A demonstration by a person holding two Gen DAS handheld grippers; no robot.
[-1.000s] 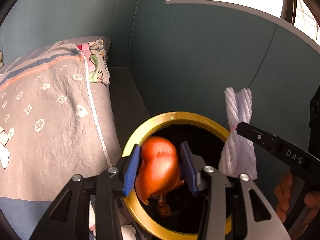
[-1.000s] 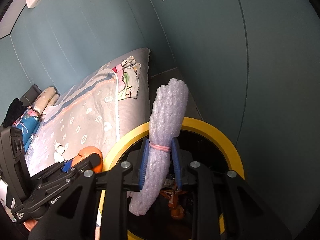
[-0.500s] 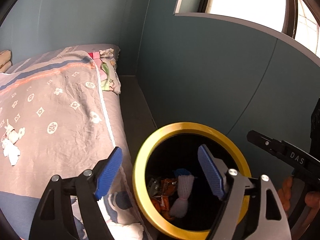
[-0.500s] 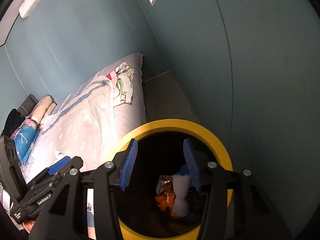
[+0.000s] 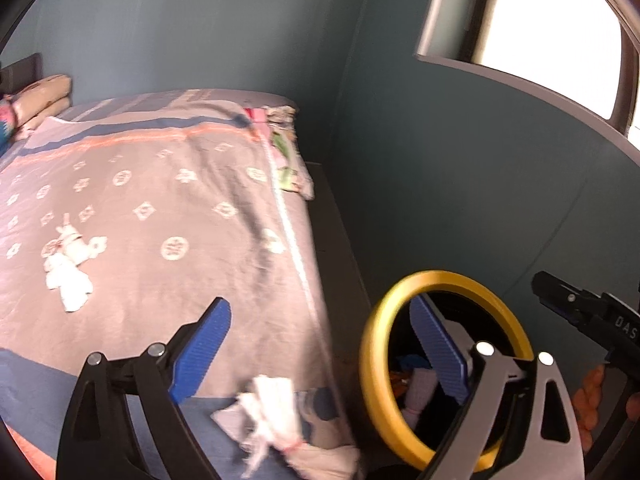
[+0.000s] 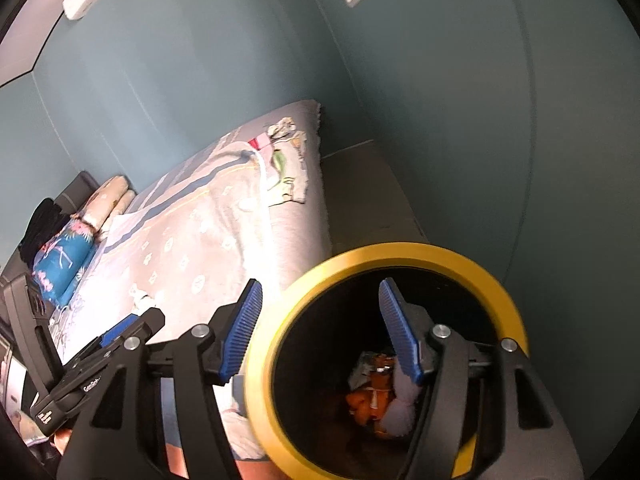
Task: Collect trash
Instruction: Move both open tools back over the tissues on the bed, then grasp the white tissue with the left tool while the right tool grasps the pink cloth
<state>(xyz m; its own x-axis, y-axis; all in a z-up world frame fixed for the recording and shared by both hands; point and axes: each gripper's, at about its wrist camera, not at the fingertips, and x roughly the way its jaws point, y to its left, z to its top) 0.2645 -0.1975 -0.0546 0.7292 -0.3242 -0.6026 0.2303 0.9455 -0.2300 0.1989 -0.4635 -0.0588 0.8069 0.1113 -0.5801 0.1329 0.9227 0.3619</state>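
A black bin with a yellow rim [image 5: 370,364] [image 6: 400,251] stands between the bed and the wall. Inside lie an orange wrapper [image 6: 360,402] and a white foam roll [image 6: 400,414] [image 5: 418,394]. My left gripper [image 5: 320,342] hangs over the bed's edge beside the bin. Its jaws are opening wide with nothing between them. My right gripper [image 6: 322,328] hovers over the bin's left rim, its jaws opening and empty. A crumpled white tissue [image 5: 276,404] lies on the blanket just below the left gripper. Another white scrap [image 5: 66,270] rests farther left.
A bed with a grey patterned blanket [image 5: 160,200] [image 6: 208,232] fills the left side, with pillows [image 6: 104,204] at its head. The teal wall [image 5: 440,180] runs close on the right, with a window [image 5: 540,20] above. A narrow grey ledge [image 6: 360,192] separates bed and wall.
Both grippers opened. The orange wrapper left the left jaws and the foam roll left the right jaws; both now lie in the bin. The left gripper swung left over the bed.
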